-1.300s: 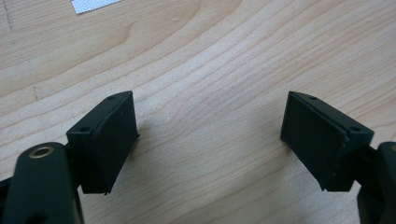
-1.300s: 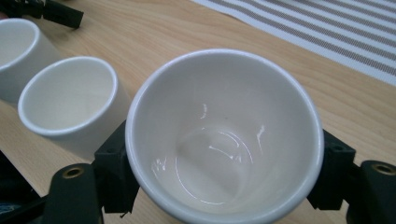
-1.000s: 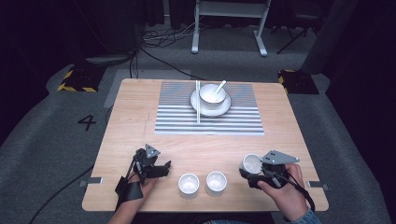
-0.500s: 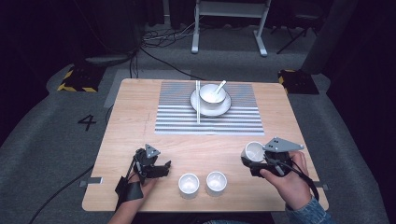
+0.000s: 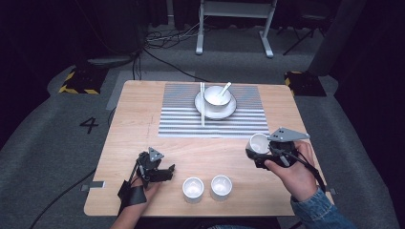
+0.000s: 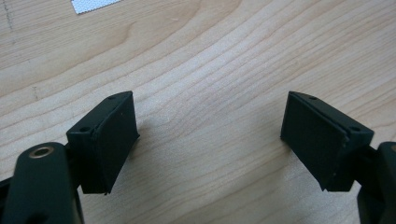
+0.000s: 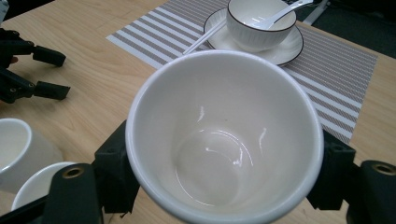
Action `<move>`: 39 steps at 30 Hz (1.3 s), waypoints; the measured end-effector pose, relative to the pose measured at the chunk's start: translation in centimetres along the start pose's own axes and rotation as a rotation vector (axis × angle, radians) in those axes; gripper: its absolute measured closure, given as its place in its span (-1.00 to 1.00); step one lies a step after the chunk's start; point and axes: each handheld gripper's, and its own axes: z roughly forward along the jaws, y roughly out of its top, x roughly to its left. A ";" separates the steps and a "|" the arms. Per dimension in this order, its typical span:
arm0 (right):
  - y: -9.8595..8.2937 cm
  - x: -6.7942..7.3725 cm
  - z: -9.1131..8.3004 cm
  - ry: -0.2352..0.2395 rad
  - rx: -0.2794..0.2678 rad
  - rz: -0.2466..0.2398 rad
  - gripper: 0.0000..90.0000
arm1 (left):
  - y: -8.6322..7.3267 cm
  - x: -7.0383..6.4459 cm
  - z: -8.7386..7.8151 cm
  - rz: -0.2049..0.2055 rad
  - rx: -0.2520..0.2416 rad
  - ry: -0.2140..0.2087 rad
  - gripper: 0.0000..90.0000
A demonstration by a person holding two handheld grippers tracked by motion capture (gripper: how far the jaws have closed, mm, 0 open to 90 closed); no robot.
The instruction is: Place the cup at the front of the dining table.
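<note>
White cup (image 7: 224,135) in my right gripper (image 5: 267,151), clamped between the two fingers (image 7: 112,168) that press its sides, mouth tipped toward the lens so I look straight down into the glossy, empty inside. In the high view the cup (image 5: 259,143) is off the counter (image 5: 138,119), near the right edge, just short of the striped mat (image 5: 181,119), and my right hand (image 5: 293,171) wraps the gripper's body from behind.

Left gripper (image 5: 160,171) sits low over the near-left part of the counter, fingers (image 6: 109,140) spread wide apart with bare pale wood between them and nothing held. My left hand (image 5: 138,193) grips it from the near edge.

Between my two grippers, close to the near edge, two more cups stand upright side by side: left cup (image 5: 193,189) and middle cup (image 5: 221,186), near each other but not touching. The right gripper view catches them at lower left.

Farther out, on the mat, a bowl (image 5: 217,95) rests on a saucer (image 5: 229,110) with a spoon (image 5: 224,88) leaning in it, handle out over the rim. A pair of chopsticks (image 5: 202,105) lies straight along the mat just left of the saucer.
</note>
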 end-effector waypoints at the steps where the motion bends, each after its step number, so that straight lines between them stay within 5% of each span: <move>1: 0.2 0.0 0.1 -0.001 0.001 -0.002 -0.39 | 0.0 0.0 0.0 0.000 0.000 0.000 -0.58; 39: 10.8 -3.1 8.2 -0.005 -0.021 -0.053 -0.39 | 0.1 0.0 0.1 -0.004 -0.001 0.000 -0.58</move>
